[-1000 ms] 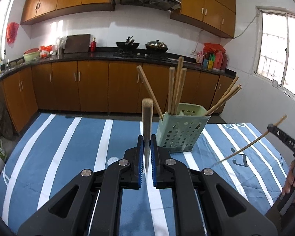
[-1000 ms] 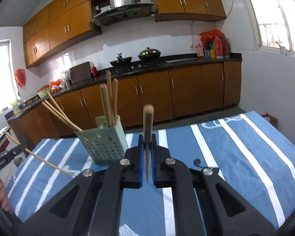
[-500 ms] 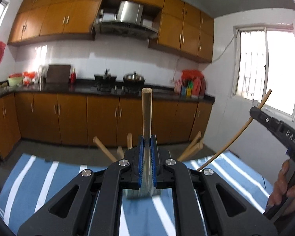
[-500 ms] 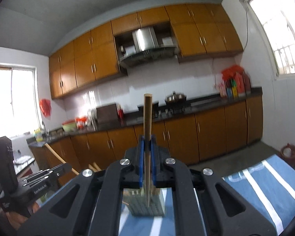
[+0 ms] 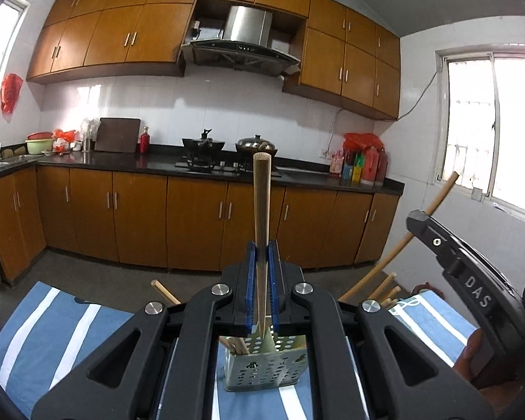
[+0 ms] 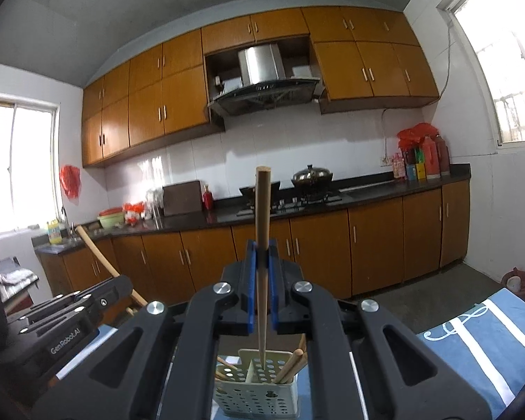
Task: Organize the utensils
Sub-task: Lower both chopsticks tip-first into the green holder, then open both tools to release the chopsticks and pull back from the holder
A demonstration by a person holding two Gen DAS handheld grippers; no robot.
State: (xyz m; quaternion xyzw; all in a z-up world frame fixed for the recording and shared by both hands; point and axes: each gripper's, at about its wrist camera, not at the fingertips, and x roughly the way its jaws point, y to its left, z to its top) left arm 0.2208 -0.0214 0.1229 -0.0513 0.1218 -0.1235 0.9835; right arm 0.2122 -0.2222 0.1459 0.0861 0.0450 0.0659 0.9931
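My left gripper point(image 5: 261, 255) is shut on a wooden chopstick point(image 5: 261, 203) that stands upright, its thin tip over the pale green perforated utensil holder point(image 5: 262, 374). My right gripper point(image 6: 260, 255) is likewise shut on a second upright chopstick point(image 6: 262, 210), its tip above the same holder point(image 6: 255, 385). Several chopsticks point(image 6: 290, 365) lean inside the holder. In the left wrist view the right gripper's body point(image 5: 472, 280) with its chopstick point(image 5: 434, 206) shows at the right. The left gripper's body point(image 6: 63, 332) and its chopstick point(image 6: 98, 255) appear at the left of the right wrist view.
The holder stands on a table with a blue cloth with white stripes point(image 5: 52, 329). Beyond it run brown kitchen cabinets point(image 5: 140, 217), a dark counter with a stove and pots point(image 5: 227, 147), bottles point(image 5: 364, 162), and windows point(image 5: 490, 140).
Both grippers have risen and tipped up with their chopsticks. The holder has dropped from mid-view to below the jaws. The two grippers have come closer together.
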